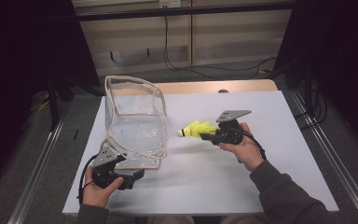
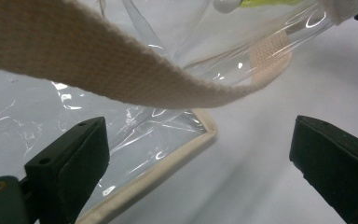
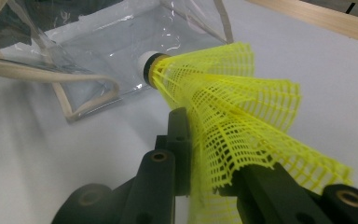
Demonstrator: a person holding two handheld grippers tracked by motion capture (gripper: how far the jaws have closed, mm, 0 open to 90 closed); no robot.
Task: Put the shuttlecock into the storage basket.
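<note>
Yellow plastic mesh — the shuttlecock [image 1: 195, 129] is clamped by its skirt between the jaws of the right gripper [image 1: 208, 135], held above the table [image 1: 270, 154] with the white cork tip pointing left toward the clear bag [image 1: 135, 126]. In the right gripper view the shuttlecock [image 3: 223, 98] skirt is visibly squashed between the two black jaws, the cork end with its dark band sitting just short of the bag's [image 3: 98, 60] side wall; whether it touches the plastic I cannot tell. The right hand [image 1: 242, 147] wraps the gripper body, grey three-cornered plate on top.

Bag is transparent vinyl with cream fabric trim and a cream webbing strap [image 2: 98, 65], standing open on the left half of the white table surface, mouth up. The strap loops down over the near edge.

Left gripper [image 1: 137, 176] sits at the bag's near corner, low on the table, left hand [image 1: 100, 186] behind it. Jaws stand wide apart — in the left gripper view the bag's trimmed bottom edge [image 2: 168, 163] lies between them, closer to the left jaw, with nothing pinched. The strap hangs across the upper part of that view, above the jaws and clear of them. The shuttlecock's tip shows through the plastic at the top of that view.

Wooden table edge [image 1: 200, 87] shows past the white top, cables [image 1: 177, 60] on the floor beyond.
</note>
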